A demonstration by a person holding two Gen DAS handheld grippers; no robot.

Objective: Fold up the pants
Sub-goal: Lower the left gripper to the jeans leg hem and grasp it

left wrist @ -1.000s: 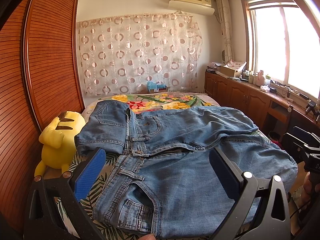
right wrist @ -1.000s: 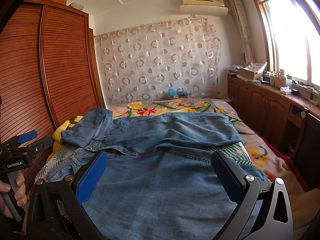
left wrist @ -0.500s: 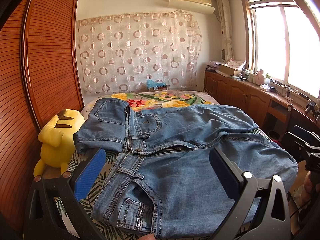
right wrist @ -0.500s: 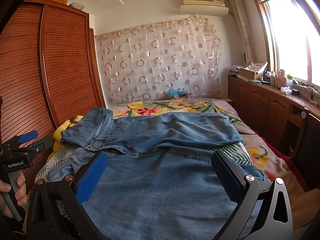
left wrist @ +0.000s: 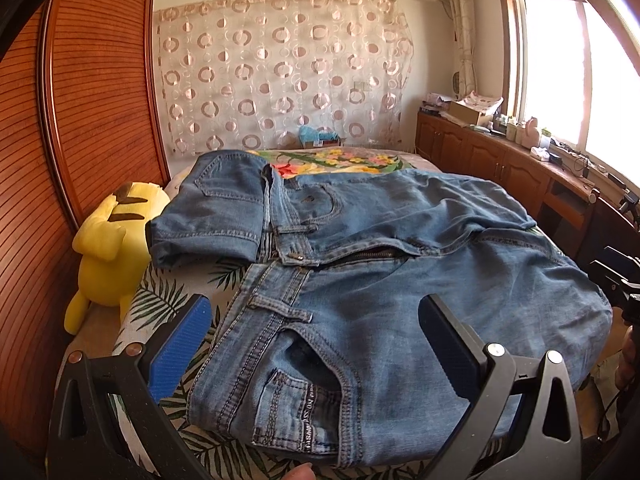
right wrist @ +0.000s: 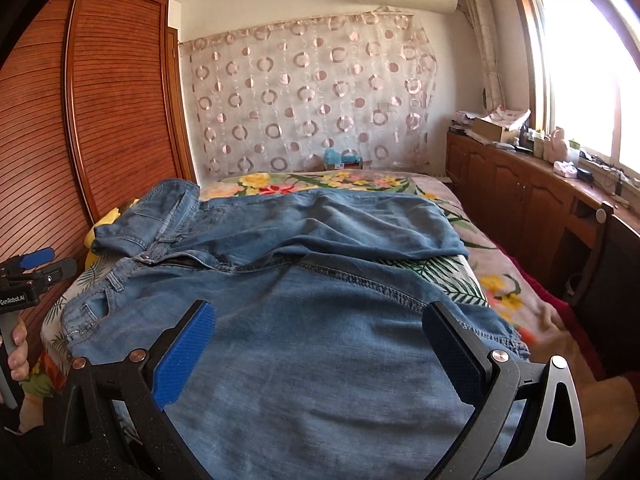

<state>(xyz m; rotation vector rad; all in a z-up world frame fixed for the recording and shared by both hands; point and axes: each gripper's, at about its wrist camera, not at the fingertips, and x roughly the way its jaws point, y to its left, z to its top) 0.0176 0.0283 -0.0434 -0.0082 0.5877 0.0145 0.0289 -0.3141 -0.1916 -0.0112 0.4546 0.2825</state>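
Note:
Blue denim pants (left wrist: 400,280) lie spread across the floral bed (left wrist: 344,158), waistband to the left, legs bent back on themselves. The left gripper (left wrist: 314,318) hovers open over the near waistband and front pocket, nothing between its blue pads. In the right wrist view the same pants (right wrist: 320,300) fill the foreground, and the right gripper (right wrist: 318,322) is open above the broad near leg panel. The left gripper's handle (right wrist: 28,276) shows at the far left, held by a hand.
A yellow plush toy (left wrist: 106,248) sits at the bed's left edge against the brown slatted wardrobe (left wrist: 80,112). Wooden cabinets (left wrist: 500,164) with clutter run along the right under the window. A patterned curtain (left wrist: 280,72) hangs behind the bed.
Both grippers stay open and almost still. The left wrist view has tilted down slightly, so the pants sit a little higher in the frame.

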